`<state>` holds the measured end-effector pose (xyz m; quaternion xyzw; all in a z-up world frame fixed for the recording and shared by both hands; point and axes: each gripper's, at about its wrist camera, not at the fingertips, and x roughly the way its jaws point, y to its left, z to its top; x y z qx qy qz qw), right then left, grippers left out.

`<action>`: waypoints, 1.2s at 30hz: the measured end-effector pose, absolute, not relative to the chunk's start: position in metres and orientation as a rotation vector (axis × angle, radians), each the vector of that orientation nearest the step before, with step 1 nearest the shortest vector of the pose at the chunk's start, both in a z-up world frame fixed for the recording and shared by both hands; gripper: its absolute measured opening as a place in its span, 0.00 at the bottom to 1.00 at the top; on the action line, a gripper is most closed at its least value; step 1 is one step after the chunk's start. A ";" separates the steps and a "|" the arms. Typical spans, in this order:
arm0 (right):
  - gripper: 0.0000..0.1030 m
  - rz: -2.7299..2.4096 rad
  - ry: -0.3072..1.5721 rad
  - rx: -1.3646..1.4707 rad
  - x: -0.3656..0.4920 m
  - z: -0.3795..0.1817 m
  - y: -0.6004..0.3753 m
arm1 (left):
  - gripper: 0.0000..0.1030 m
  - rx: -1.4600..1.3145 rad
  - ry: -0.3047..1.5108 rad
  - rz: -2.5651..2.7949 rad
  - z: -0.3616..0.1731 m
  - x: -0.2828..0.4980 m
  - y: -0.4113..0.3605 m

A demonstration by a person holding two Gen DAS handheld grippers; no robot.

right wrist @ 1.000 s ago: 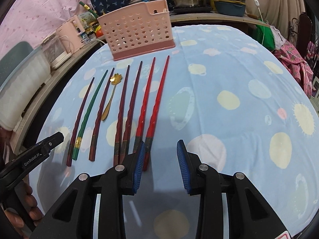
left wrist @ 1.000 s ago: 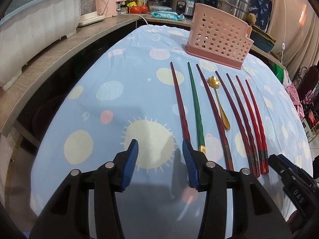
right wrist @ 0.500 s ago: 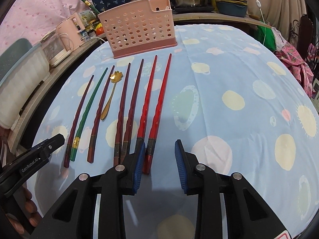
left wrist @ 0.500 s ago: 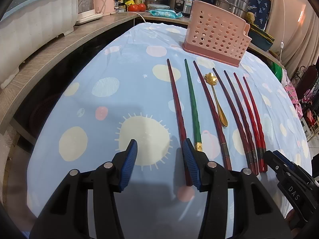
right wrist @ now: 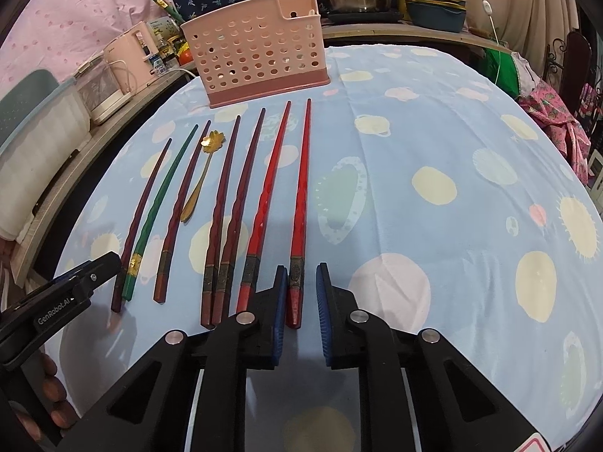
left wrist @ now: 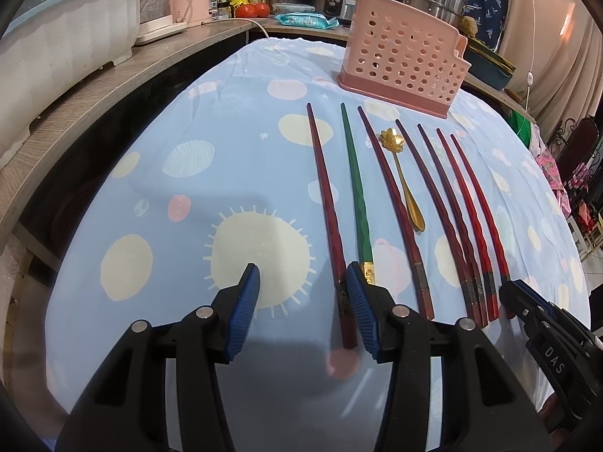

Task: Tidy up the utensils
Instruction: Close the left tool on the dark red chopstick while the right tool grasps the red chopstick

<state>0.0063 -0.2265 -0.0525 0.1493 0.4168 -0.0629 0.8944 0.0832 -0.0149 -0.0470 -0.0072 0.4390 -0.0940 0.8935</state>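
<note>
The right gripper (right wrist: 299, 293) has just been closing around the rightmost bright red chopstick (right wrist: 301, 203), a gap showing. The stick points away toward the pink holed basket (right wrist: 260, 49). The left gripper (left wrist: 303, 286) is half open and empty.

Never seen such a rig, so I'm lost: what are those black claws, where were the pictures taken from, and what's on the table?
A person holds a two-fingered tool in each hand, each carrying a forward-looking camera. One picture is from the left gripper: open, a dark red chopstick's end between its fingers. The other is from the right gripper: its fingers have just been closing around a bright red chopstick, not yet clamping it. Seven chopsticks and a gold spoon lie on the tablecloth before a pink basket.
</note>
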 end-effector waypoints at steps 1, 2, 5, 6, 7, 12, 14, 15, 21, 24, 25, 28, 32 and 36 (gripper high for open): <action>0.12 -0.130 0.863 0.308 0.006 -0.053 -0.227 | 0.44 -0.015 0.910 -0.196 -0.047 0.083 -0.015; 0.12 -0.130 0.862 0.308 0.006 -0.053 -0.227 | 0.44 -0.013 0.910 -0.198 -0.047 0.082 -0.016; 0.12 -0.130 0.862 0.308 0.006 -0.053 -0.227 | 0.44 -0.012 0.909 -0.204 -0.048 0.081 -0.018; 0.12 -0.130 0.862 0.308 0.006 -0.053 -0.226 | 0.44 -0.010 0.908 -0.205 -0.048 0.080 -0.019; 0.12 -0.130 0.862 0.307 0.006 -0.053 -0.226 | 0.44 -0.006 0.908 -0.205 -0.048 0.080 -0.019; 0.12 -0.130 0.861 0.307 0.005 -0.053 -0.227 | 0.44 0.011 0.904 -0.204 -0.051 0.079 -0.021; 0.12 -0.130 0.862 0.307 0.005 -0.053 -0.226 | 0.44 0.012 0.902 -0.206 -0.051 0.079 -0.021; 0.12 -0.131 0.862 0.307 0.005 -0.053 -0.226 | 0.44 0.012 0.902 -0.207 -0.052 0.079 -0.021; 0.12 -0.131 0.861 0.305 0.005 -0.053 -0.226 | 0.44 0.029 0.895 -0.206 -0.053 0.076 -0.023; 0.12 -0.131 0.861 0.304 0.004 -0.053 -0.227 | 0.40 0.029 0.894 -0.207 -0.054 0.076 -0.023; 0.12 -0.131 0.861 0.303 0.004 -0.053 -0.226 | 0.36 0.031 0.893 -0.204 -0.054 0.075 -0.022; 0.12 -0.131 0.861 0.302 0.003 -0.053 -0.226 | 0.22 0.026 0.892 -0.213 -0.054 0.074 -0.021; 0.12 -0.129 0.862 0.304 0.003 -0.053 -0.226 | 0.12 0.016 0.896 -0.228 -0.053 0.074 -0.019; 0.11 -0.128 0.860 0.302 0.003 -0.053 -0.226 | 0.07 0.001 0.904 -0.240 -0.053 0.074 -0.017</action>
